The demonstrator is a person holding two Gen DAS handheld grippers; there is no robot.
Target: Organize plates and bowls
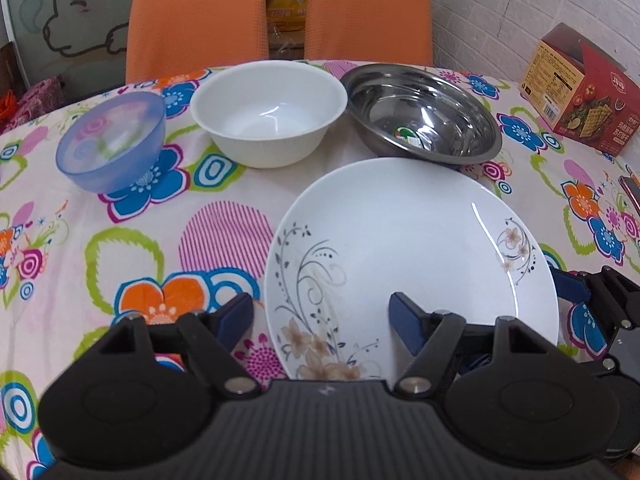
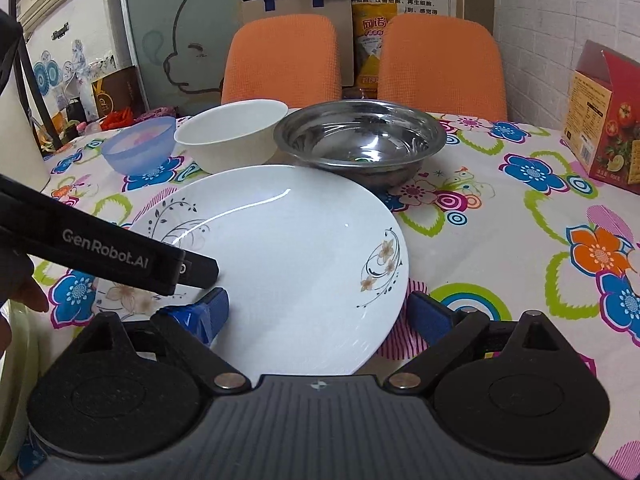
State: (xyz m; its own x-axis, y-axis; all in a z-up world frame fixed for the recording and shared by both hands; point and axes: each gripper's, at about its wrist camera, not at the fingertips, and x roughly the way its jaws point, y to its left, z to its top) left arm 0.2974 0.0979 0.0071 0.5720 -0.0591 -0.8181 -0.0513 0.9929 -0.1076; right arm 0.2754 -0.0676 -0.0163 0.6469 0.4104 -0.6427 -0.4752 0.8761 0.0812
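Both hand-held grippers, left point(image 1: 322, 316) and right point(image 2: 316, 312), gape wide astride the floral plate point(image 2: 288, 264) on the desk point(image 2: 500, 248). "GenRobot.AI" marks the left one's body. Behind stand the blue bowl point(image 1: 112, 146), white bowl point(image 1: 268, 112) and steel bowl point(image 1: 422, 114).

We see two orange chairs point(image 2: 280, 60) beyond the desk point(image 2: 500, 220), red cracker box point(image 2: 604, 128) far right of our gripper.

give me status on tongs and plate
Left tongs open, straddling plate near edge. Right tongs open at plate's right rim. Three bowls behind, untouched.
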